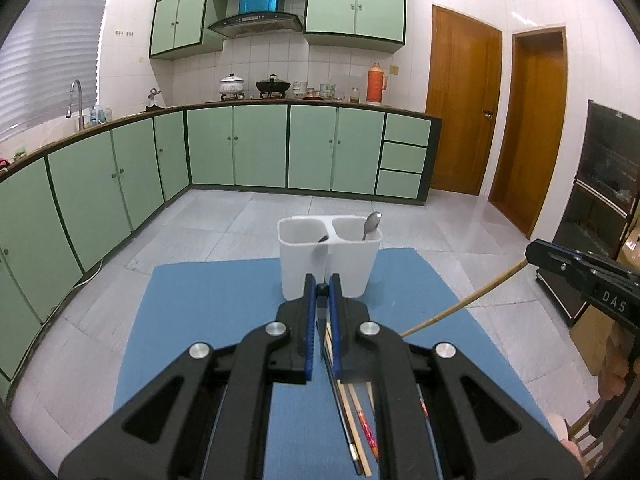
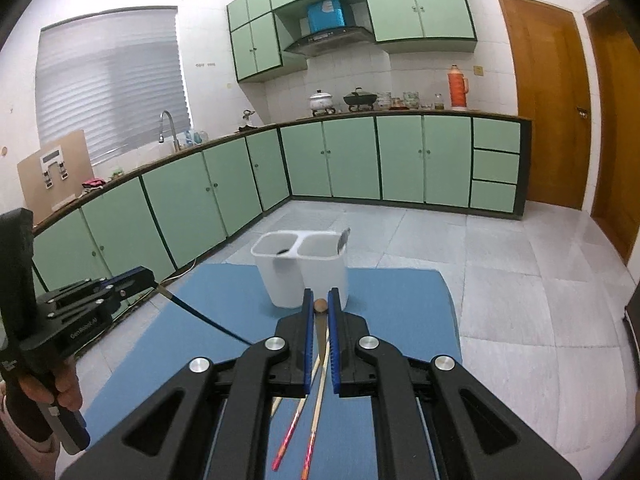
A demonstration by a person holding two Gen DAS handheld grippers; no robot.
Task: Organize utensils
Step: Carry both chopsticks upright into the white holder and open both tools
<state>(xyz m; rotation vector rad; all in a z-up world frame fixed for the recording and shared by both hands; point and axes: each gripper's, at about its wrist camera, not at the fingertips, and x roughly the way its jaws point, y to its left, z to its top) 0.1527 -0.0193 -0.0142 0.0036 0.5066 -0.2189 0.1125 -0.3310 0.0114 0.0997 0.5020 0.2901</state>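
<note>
The left gripper [image 1: 322, 290] pinches a dark chopstick [image 1: 340, 412]; the right gripper [image 2: 320, 305] pinches a wooden chopstick [image 2: 320, 336]. The white two-compartment holder [image 1: 329, 258] stands just ahead. Gripped at their ends, the long sticks could swing, missing a compartment or tipping it.

walls: white tile [image 1: 256, 56] | cabinets: green [image 1: 260, 148] | floor: grey tile [image 1: 224, 220] | doors: wooden [image 1: 460, 100] | window: blinds [image 2: 112, 80]
</note>
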